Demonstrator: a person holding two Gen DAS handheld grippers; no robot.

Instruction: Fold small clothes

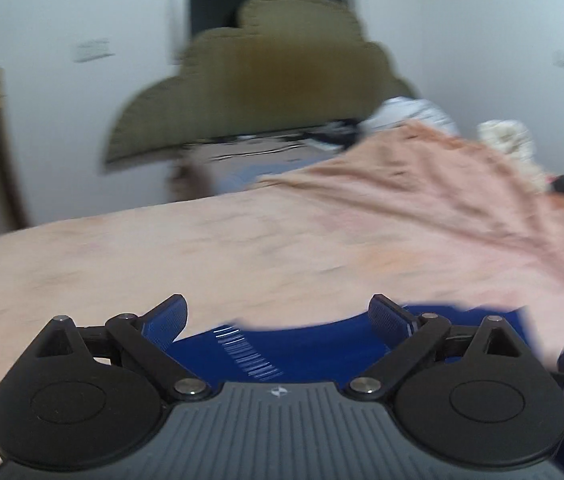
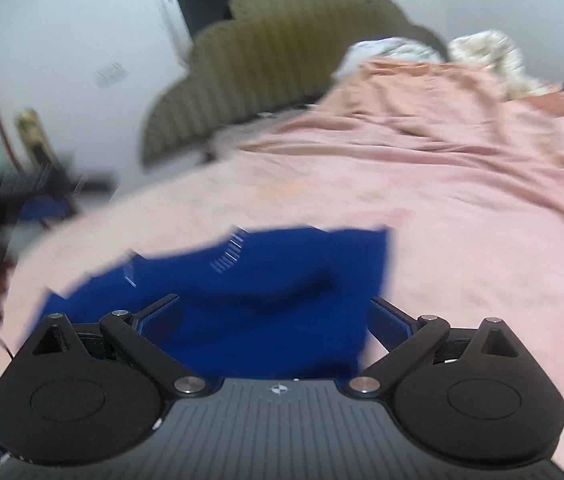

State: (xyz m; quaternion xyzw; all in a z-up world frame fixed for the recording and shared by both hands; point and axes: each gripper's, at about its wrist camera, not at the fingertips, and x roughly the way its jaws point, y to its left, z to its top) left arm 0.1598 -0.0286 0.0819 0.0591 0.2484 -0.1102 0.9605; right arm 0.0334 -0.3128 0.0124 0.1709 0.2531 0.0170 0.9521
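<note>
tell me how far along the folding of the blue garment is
Done: the blue garment lies on the pink bedspread; whether any fold is made is lost in blur. In hand: nothing; the left gripper and right gripper are both open over it. Left: grasping and folding it, then perhaps the heap of clothes by the headboard.
</note>
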